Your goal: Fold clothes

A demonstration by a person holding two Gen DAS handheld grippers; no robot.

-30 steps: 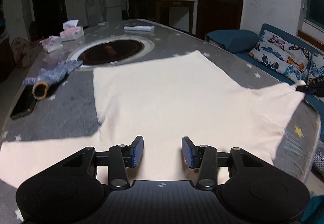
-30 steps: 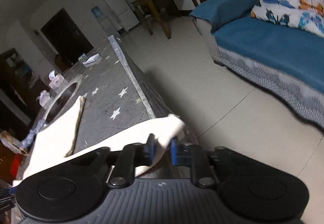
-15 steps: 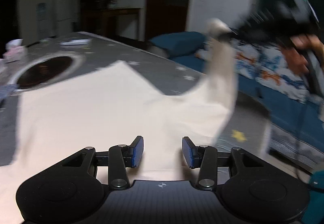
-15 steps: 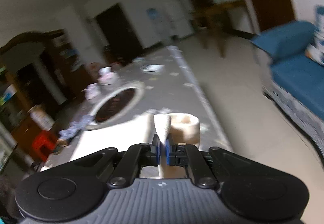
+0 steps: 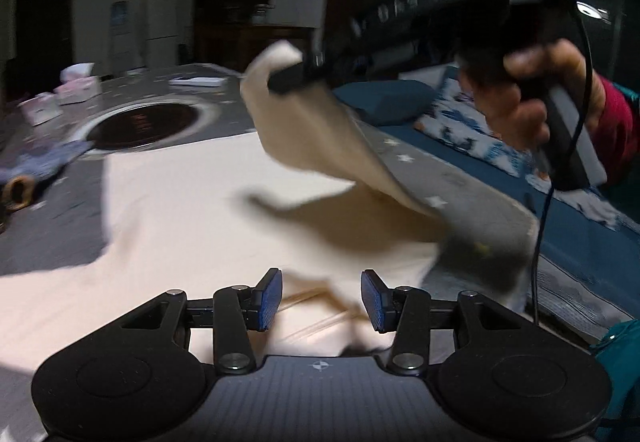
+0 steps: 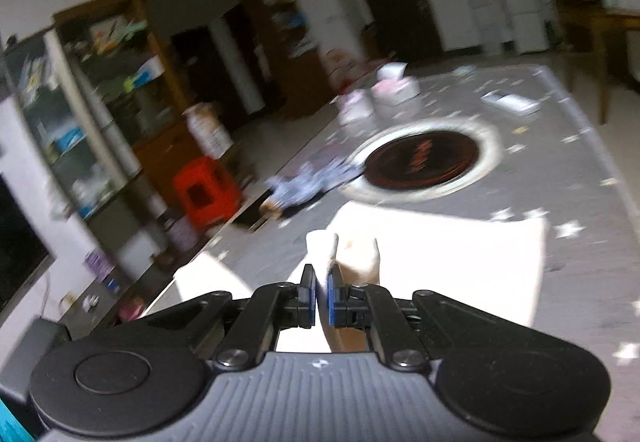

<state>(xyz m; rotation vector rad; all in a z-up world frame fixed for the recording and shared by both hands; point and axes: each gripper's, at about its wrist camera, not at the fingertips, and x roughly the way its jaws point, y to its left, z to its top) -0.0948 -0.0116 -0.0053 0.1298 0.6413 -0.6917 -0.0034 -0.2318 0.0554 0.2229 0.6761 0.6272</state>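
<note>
A cream shirt [image 5: 188, 198] lies spread flat on the grey star-patterned table [image 5: 236, 118]. My right gripper [image 6: 321, 296] is shut on the end of its right sleeve [image 6: 322, 248]. In the left wrist view that gripper [image 5: 280, 80], held by a hand [image 5: 528, 98], carries the sleeve [image 5: 320, 138] up in the air above the shirt's body. My left gripper [image 5: 321, 298] hovers low over the shirt's near part, open, with nothing between its blue pads.
A round dark inset [image 5: 144, 122] lies in the table beyond the shirt. A bluish cloth [image 5: 44, 158], tissue packs [image 5: 76, 86] and a flat white item [image 5: 196, 81] lie around it. A blue sofa [image 5: 580, 210] stands right of the table; a red stool [image 6: 204, 194] stands left.
My right gripper has lifted the sleeve off the table's right edge and swung it up and leftward over the shirt. The left gripper stays open near the shirt's front.
</note>
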